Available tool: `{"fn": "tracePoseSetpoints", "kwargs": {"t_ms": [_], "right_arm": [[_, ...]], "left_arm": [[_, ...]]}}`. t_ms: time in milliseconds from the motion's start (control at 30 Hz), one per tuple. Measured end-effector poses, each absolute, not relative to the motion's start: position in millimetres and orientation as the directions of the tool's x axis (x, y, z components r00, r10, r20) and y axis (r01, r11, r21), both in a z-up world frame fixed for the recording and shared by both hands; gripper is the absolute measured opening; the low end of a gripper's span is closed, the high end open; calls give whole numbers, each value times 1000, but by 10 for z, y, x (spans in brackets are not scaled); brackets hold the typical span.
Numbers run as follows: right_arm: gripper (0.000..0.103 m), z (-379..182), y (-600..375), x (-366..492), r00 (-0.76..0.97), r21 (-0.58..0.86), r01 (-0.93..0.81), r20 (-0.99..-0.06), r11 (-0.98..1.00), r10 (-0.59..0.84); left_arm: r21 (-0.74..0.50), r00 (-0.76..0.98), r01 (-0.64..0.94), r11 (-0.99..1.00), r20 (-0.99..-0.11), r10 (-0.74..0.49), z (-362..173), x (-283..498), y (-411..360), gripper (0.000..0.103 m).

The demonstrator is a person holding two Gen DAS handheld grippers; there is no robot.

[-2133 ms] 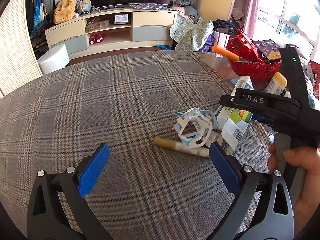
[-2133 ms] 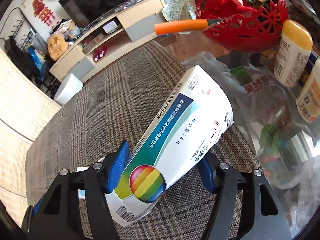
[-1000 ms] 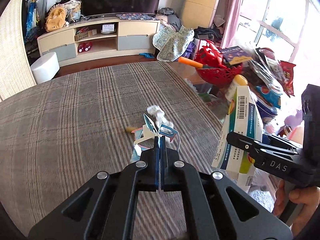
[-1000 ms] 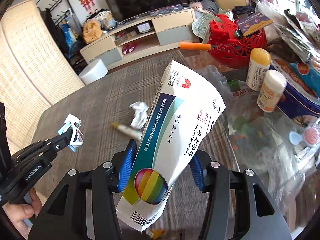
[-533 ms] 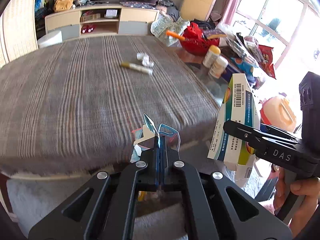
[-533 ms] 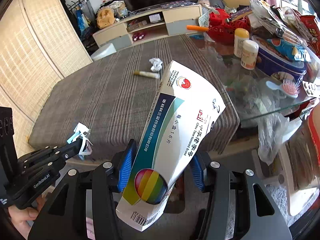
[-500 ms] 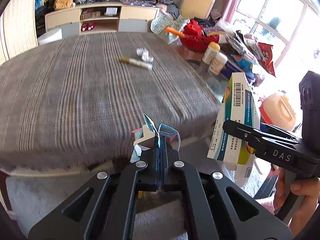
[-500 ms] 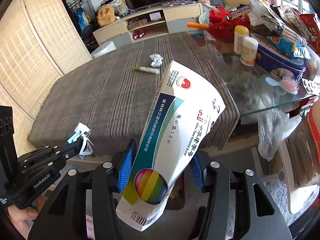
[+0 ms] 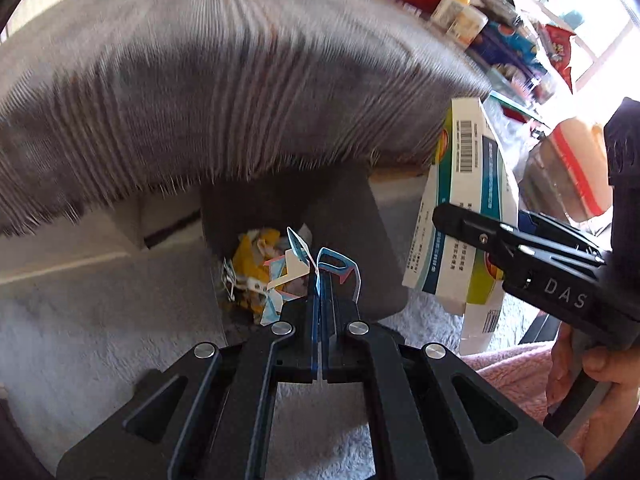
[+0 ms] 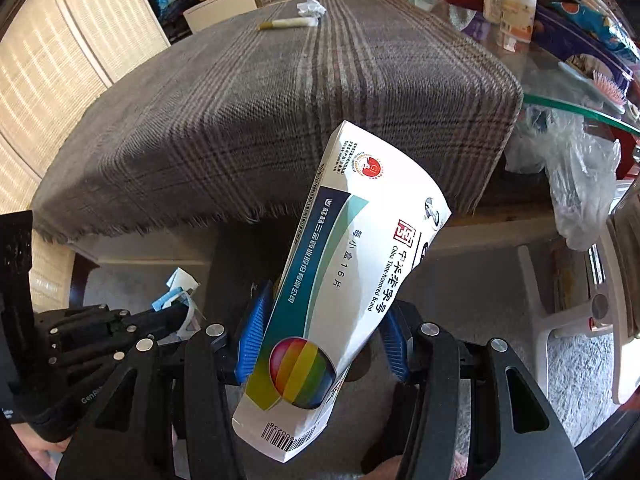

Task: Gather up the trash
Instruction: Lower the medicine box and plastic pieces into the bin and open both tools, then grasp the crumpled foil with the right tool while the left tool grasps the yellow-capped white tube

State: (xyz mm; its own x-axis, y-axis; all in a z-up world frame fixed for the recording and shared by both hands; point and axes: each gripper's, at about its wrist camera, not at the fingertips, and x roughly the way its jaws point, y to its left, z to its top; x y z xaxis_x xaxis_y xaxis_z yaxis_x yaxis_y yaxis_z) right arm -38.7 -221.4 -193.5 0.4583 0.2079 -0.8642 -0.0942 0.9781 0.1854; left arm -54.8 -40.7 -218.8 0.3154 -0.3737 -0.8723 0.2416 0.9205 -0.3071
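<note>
My left gripper [image 9: 320, 280] is shut on a scrap of blue and white plastic packaging [image 9: 298, 264], held over a dark grey trash bin [image 9: 372, 216] below the table's front edge. Yellow and white litter [image 9: 250, 268] lies in the bin. My right gripper [image 10: 324, 336] is shut on a white medicine carton [image 10: 352, 272] with a rainbow ball print, tilted up to the right. The same carton [image 9: 464, 216] hangs just right of the bin in the left wrist view. In the right wrist view the left gripper [image 10: 180, 312] holds the scrap [image 10: 176, 292] at the lower left. The carton hides most of the bin there.
A plaid cloth covers the table [image 10: 280, 92]; a crumpled tissue [image 10: 310, 9] and a yellow-tipped stick [image 10: 288, 23] lie at its far side. Bottles [image 10: 508, 2], a red basket and packets crowd the glass top at right. A plastic bag [image 10: 576, 184] hangs below it. Pale carpet surrounds the bin.
Both grippers have come down and back from above the table to below its front edge. The bin has come into view under the left gripper. Both grips are unchanged.
</note>
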Motion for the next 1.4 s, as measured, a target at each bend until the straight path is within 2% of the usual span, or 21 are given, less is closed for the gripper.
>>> {"fn": "tracePoseSetpoints", "kwargs": {"t_ms": [233,467,567,700,733,767,867,933,967,1000,1067,1167,1400], "right_arm": [[52,-2282,-2141,-205,403,207,-69,-889,976,217],[54,-2450,-2205,-80,361,231,-21,-906,973,223],[56,-2452,-2245,-51,349,276,0,-901,961,258],[58,-2409,-2259,-59,366,267,7,-898,964,246],[66,-2405,-2265,-50,370,259,11,-899,966,236],[68,-2388,-2267,-56,377,255,13,-897,967,231],[72,-2366,-2227,-68,386,233,6,-898,972,213],[85,-2334,-2209,-78,399,199,4,-899,980,181],[88,-2320,-2193,-87,406,182,5,-899,983,165],[95,-2306,-2195,-89,404,181,5,-900,984,163],[99,-2283,-2180,-111,396,198,5,-901,980,179],[99,-2218,-2192,-131,394,219,21,-899,976,193],[100,-1689,-2248,-138,448,248,-5,-866,969,224]], "left_arm": [[-346,220,208,915,-895,-388,-2622,-381,-507,0],[-320,216,216,923,-906,-365,-2705,-220,-592,1],[-327,203,203,923,-908,-367,-2738,-168,-606,12],[-319,209,205,925,-909,-360,-2742,-170,-621,16],[-317,212,202,927,-910,-357,-2723,-175,-612,22],[-316,215,200,928,-909,-356,-2713,-182,-597,31],[-308,232,190,932,-909,-347,-2686,-208,-528,44],[-302,250,184,936,-906,-341,-2648,-237,-476,56],[-296,264,182,937,-904,-337,-2621,-255,-449,65],[-287,280,185,940,-901,-330,-2586,-279,-422,69],[-261,313,190,946,-897,-311,-2516,-330,-376,85],[-228,357,193,954,-890,-285,-2391,-400,-290,94],[-215,408,192,958,-870,-277,-1989,-407,-180,95]]}}
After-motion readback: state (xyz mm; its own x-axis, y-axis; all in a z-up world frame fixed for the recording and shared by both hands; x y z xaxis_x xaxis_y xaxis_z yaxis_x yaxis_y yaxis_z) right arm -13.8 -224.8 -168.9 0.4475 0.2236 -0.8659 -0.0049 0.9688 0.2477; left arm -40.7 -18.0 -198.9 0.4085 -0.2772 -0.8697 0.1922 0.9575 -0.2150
